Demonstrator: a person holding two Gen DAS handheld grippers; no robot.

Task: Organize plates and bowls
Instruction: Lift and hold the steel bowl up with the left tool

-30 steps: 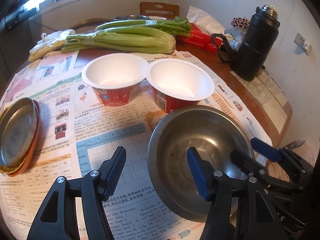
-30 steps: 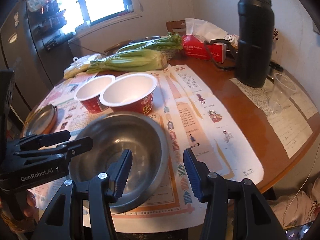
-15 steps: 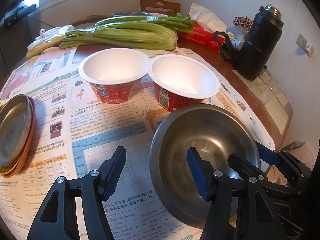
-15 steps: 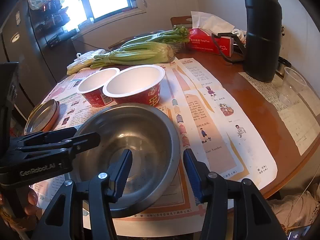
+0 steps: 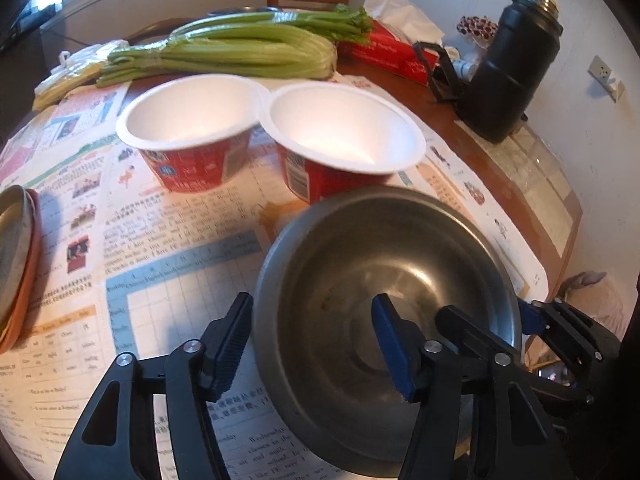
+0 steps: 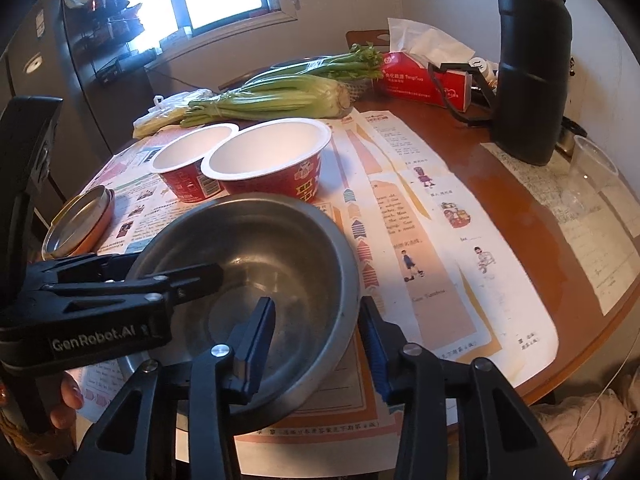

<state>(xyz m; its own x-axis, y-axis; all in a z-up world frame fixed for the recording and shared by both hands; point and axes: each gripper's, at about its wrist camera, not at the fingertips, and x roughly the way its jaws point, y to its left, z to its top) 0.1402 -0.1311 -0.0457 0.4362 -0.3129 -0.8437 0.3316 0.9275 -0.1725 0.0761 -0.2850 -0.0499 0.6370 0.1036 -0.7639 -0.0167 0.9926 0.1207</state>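
Your steel bowl (image 6: 256, 280) sits on the newspaper-covered worktop (image 6: 520, 216), just in front of the two red paper bowls (image 5: 344, 148). Both hand-held grippers have just been closing and straddle its rim: the left hand-held gripper (image 5: 312, 344) on the left wall, the right hand-held gripper (image 6: 316, 340) on the right wall; whether either clamps yet, I cannot tell. Expect stiff, light, slick metal, so pinch squarely at the rim.

Paper cups (image 5: 260, 136) block 12 o'clock past steel bowl (image 5: 384, 280); plates (image 5: 16, 256) at 9; newspaper (image 5: 168, 280) between stays open.
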